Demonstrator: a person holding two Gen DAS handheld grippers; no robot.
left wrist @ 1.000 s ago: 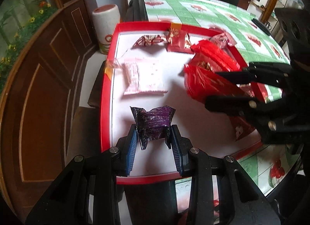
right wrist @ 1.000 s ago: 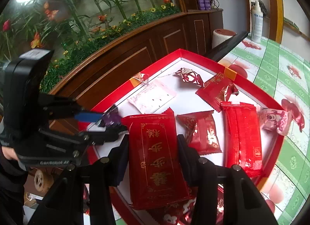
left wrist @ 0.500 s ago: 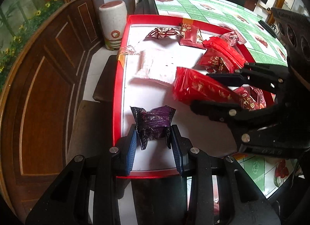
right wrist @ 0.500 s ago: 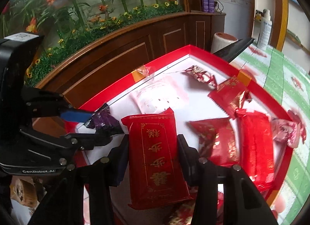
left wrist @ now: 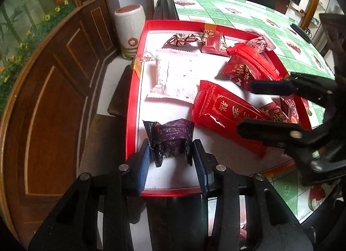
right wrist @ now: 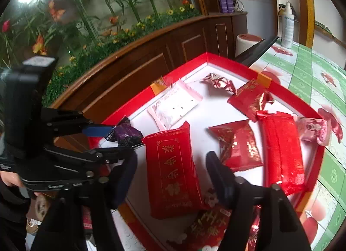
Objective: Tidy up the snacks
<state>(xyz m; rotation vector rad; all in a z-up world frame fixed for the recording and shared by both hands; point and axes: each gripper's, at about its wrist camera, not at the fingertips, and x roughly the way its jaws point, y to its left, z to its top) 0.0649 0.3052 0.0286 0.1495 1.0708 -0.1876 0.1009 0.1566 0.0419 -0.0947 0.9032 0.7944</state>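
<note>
Both claws just letting go over the red tray [left wrist: 131, 108].
The left claw [left wrist: 172, 160] has eased apart, the purple snack [left wrist: 170, 140] loose between its pads by the tray's near-left corner. The right claw [right wrist: 172, 164] has spread wide, clear of the long red packet [right wrist: 173, 171] lying beside it; bare white floor shows mid-tray.

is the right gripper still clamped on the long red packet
No, the right gripper jaws have just been opening and stand clear of the long red packet lying between them.

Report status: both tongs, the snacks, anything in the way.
Right tongs just opened, long red packet lying loose between them. Left tongs easing open around purple snack in red tray. Nothing blocking.
</note>
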